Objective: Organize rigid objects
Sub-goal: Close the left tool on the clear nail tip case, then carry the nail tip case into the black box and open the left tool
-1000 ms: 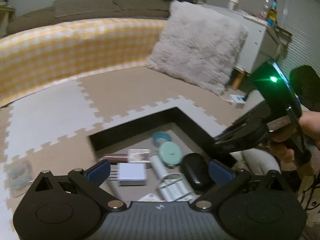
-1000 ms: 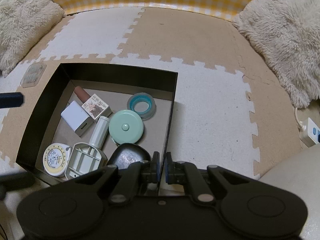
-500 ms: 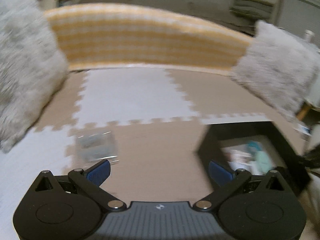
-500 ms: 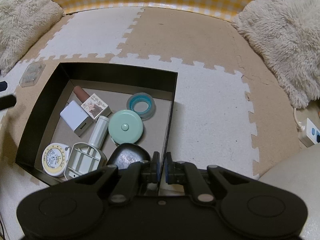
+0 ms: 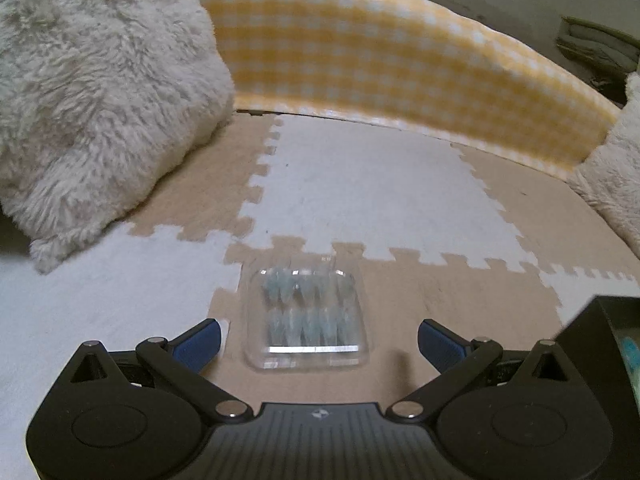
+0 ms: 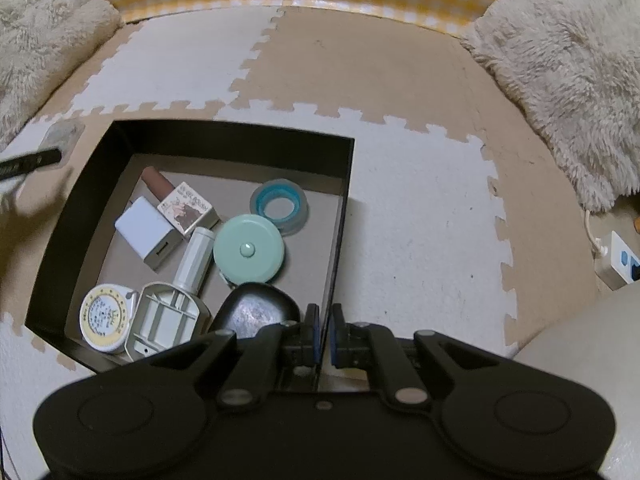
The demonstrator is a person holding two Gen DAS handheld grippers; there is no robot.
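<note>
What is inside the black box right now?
The black box holds a mint round case, blue tape ring, white charger, white tube, yellow tape measure, small carton and black mouse. The right hand-held gripper covers the near corner.

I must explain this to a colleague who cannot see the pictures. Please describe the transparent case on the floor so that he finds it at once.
Start at the black box on the foam puzzle mat. The transparent case lies flat on a tan tile just outside it, between the open left gripper's fingers. It alone is clear plastic, with two rows of bluish pieces inside.
</note>
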